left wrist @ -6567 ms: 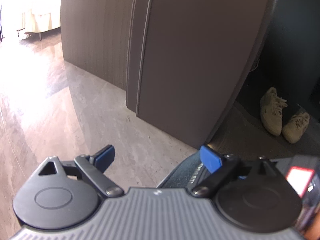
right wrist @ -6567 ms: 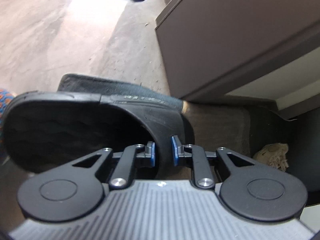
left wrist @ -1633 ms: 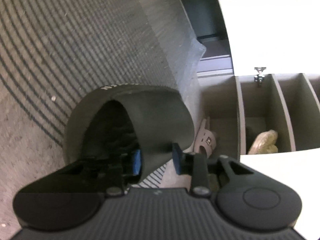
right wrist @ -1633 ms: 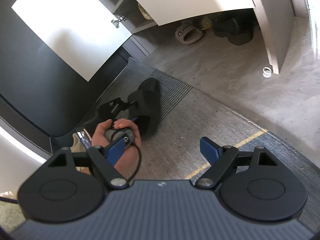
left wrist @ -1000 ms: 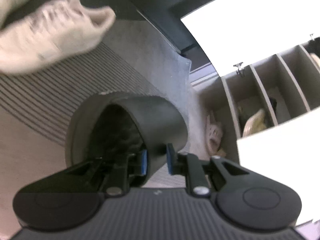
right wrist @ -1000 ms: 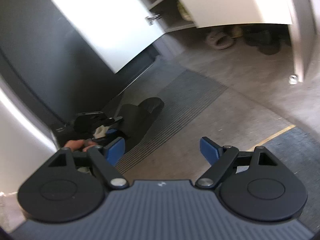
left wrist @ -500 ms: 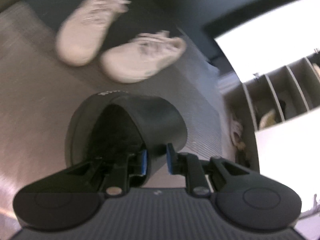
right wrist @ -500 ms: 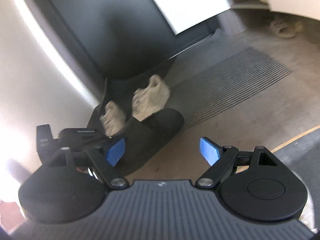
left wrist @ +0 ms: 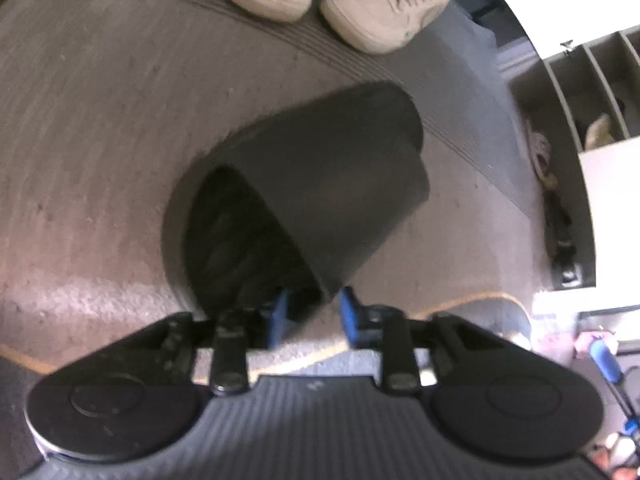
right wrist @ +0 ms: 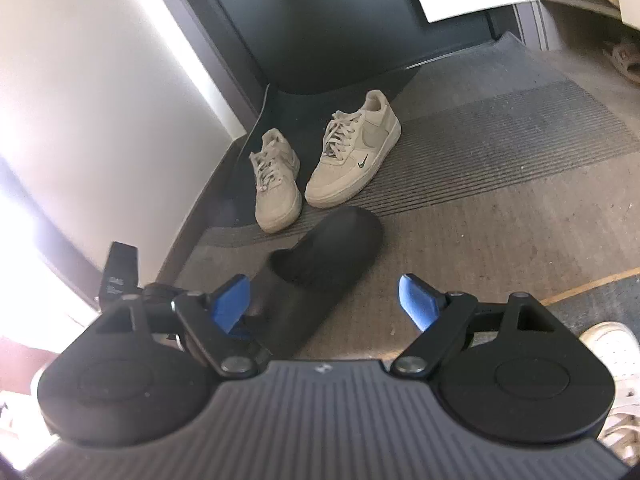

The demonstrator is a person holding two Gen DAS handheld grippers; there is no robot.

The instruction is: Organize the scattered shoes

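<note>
Right now the left gripper [left wrist: 310, 314] has its blue fingers [left wrist: 276, 316] pinching the rear edge of the strap of a black slide sandal [left wrist: 320, 184], one finger inside the foot opening and the other outside it. From the right wrist view, the sandal [right wrist: 320, 264] lies low over the grey floor [right wrist: 500, 240] at the near edge of the ribbed doormat [right wrist: 500, 148]; whether its sole rests on the floor or hangs just above it I cannot tell.

Its long axis runs straight away from the left gripper, toe end far and heel end near, so the toe points toward the pair of beige sneakers [right wrist: 320, 160]. Those two sit side by side on the mat, toes toward the camera, and the sandal's toe is just beside them, not touching as far as I can see.

Meanwhile the right gripper [right wrist: 326, 302] hovers behind and above with its fingers spread wide and nothing between them. The left one is clearly the nearer, since it is the one on the sandal.

Off to the right, an open shoe cabinet [left wrist: 580, 92] shows divided shelves with other footwear inside and below. Whether the sandal is meant for the spot beside the sneakers or for that cabinet, the scene does not settle.
</note>
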